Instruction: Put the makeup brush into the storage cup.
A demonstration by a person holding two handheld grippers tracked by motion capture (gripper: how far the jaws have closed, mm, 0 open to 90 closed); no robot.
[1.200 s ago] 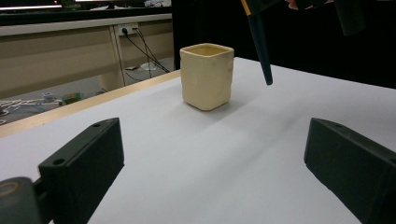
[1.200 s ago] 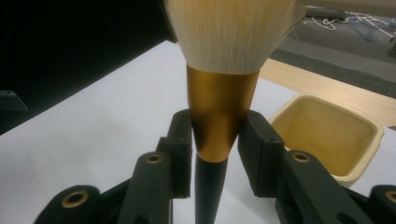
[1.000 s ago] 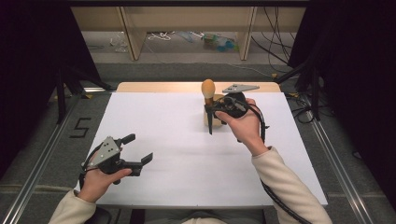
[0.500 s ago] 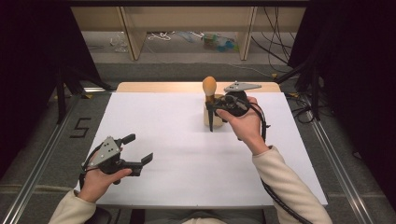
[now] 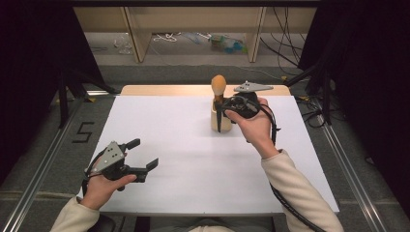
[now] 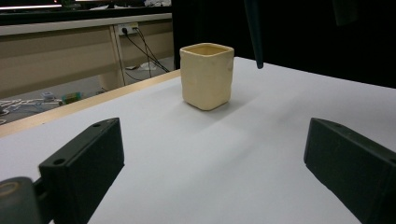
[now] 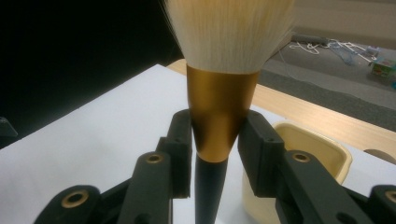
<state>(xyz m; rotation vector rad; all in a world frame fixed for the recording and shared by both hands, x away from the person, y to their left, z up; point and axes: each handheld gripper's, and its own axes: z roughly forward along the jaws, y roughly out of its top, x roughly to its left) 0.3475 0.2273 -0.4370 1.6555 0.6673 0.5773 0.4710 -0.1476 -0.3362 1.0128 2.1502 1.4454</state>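
Observation:
A makeup brush (image 5: pixel 218 83) with pale bristles, a gold ferrule (image 7: pixel 222 112) and a black handle is held upright, bristles up. My right gripper (image 5: pixel 227 104) is shut on the ferrule, one pad (image 7: pixel 180 140) pressing on each side. A cream, square-mouthed cup (image 5: pixel 223 123) stands at the far middle of the white table, and the handle hangs just beside it, outside the rim. In the left gripper view the cup (image 6: pixel 207 74) is ahead, with the handle's tip (image 6: pixel 255 42) to its right. My left gripper (image 5: pixel 145 153) is open and empty near the front left.
The white sheet (image 5: pixel 193 159) covers the table, with a wooden strip (image 5: pixel 164 90) along its far edge. Black curtains stand on both sides. Beyond the far edge are shelf legs, cables and small clutter on the floor (image 5: pixel 227 43).

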